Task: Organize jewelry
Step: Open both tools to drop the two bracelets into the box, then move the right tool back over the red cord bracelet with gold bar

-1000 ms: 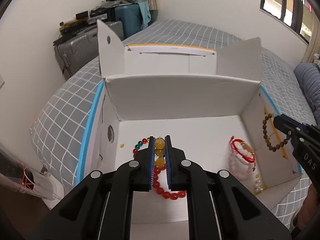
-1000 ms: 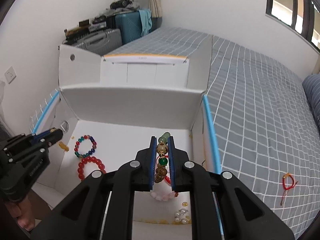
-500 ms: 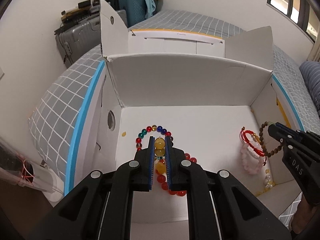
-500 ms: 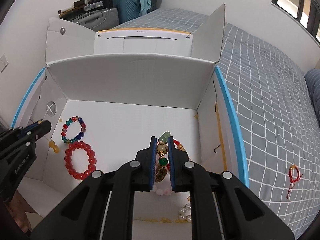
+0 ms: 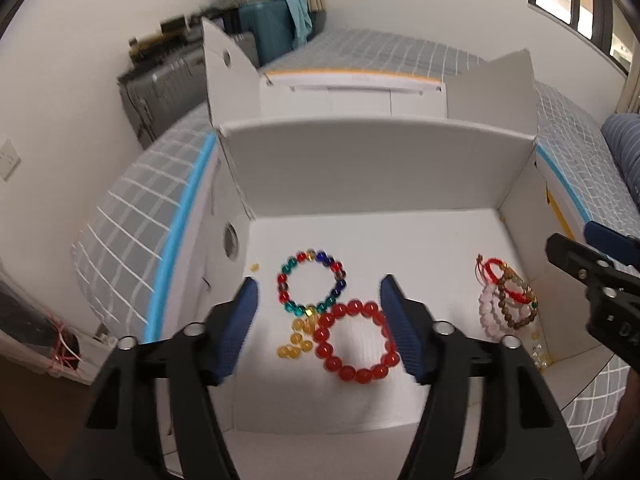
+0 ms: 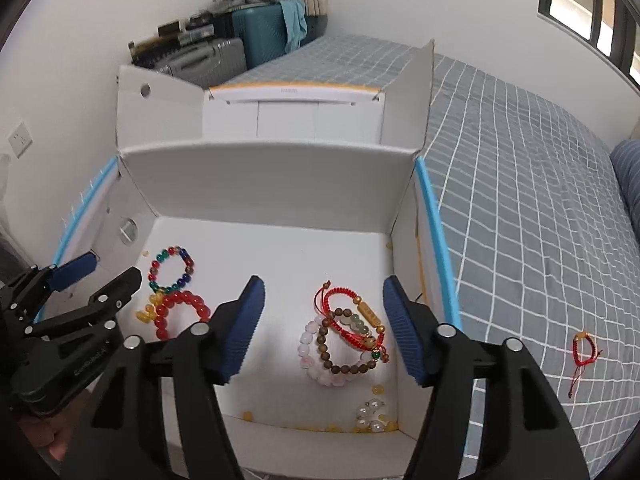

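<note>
Both the left gripper [image 5: 320,316] and right gripper [image 6: 323,322] hover with fingers spread wide, gripping nothing, over bracelets lying in the white box [image 6: 264,184]

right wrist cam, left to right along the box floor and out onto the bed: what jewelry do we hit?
multicolour bead bracelet → red bead bracelet → pink bead bracelet → red cord bracelet with gold tube charm → box's right wall → small red cord bracelet lying on the bedspread.
</note>
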A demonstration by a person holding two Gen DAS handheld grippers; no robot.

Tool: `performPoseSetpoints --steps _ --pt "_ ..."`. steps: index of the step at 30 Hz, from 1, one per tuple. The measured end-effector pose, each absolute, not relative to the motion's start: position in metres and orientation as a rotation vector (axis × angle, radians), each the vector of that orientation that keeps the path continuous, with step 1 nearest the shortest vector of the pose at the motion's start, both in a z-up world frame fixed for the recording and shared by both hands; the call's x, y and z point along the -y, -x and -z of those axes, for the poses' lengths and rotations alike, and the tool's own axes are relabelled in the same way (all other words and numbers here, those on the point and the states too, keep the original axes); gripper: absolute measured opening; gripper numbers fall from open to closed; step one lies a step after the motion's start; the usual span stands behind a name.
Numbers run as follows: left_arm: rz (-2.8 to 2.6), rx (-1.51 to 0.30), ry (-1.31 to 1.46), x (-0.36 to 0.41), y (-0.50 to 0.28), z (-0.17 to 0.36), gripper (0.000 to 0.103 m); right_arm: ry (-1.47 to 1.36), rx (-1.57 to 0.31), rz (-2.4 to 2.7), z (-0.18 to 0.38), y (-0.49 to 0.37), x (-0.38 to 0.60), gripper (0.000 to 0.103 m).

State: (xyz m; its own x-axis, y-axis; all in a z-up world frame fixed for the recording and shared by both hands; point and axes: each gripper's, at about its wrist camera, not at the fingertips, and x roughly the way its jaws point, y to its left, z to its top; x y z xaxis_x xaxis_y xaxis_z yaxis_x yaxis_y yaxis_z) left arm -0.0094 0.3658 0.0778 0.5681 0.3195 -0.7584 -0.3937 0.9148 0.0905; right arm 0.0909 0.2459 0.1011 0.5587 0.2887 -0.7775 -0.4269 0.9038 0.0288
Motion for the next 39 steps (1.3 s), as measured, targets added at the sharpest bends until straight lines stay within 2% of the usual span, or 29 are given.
performPoseSetpoints --steps 5,7,12,14,29,39 --pt "-0.430 -0.828 0.099 -0.358 0.013 -0.090 0.079 0.165 -0.845 -0.430 -0.113 -0.088 -0.232 0.073" --pt "-0.419 -0.810 0.099 -0.352 0.014 -0.093 0.087 0.177 -0.815 -0.417 -0.116 -0.087 -0.224 0.084" --pt "-0.374 -0.777 0.073 -0.324 0.010 -0.103 0.094 0.201 -0.744 -0.363 -0.122 -0.086 -0.186 0.093" --pt "-0.346 -0.745 0.050 -0.304 0.010 -0.109 0.097 0.190 -0.738 -0.331 -0.122 -0.087 -0.159 0.093" --pt "-0.115 -0.707 0.012 -0.152 -0.046 -0.127 0.097 0.112 -0.764 -0.105 -0.110 -0.116 0.015 0.095" --pt "0.001 -0.782 0.011 -0.068 -0.096 -0.090 0.097 0.043 -0.863 -0.023 -0.064 -0.144 0.088 0.095"
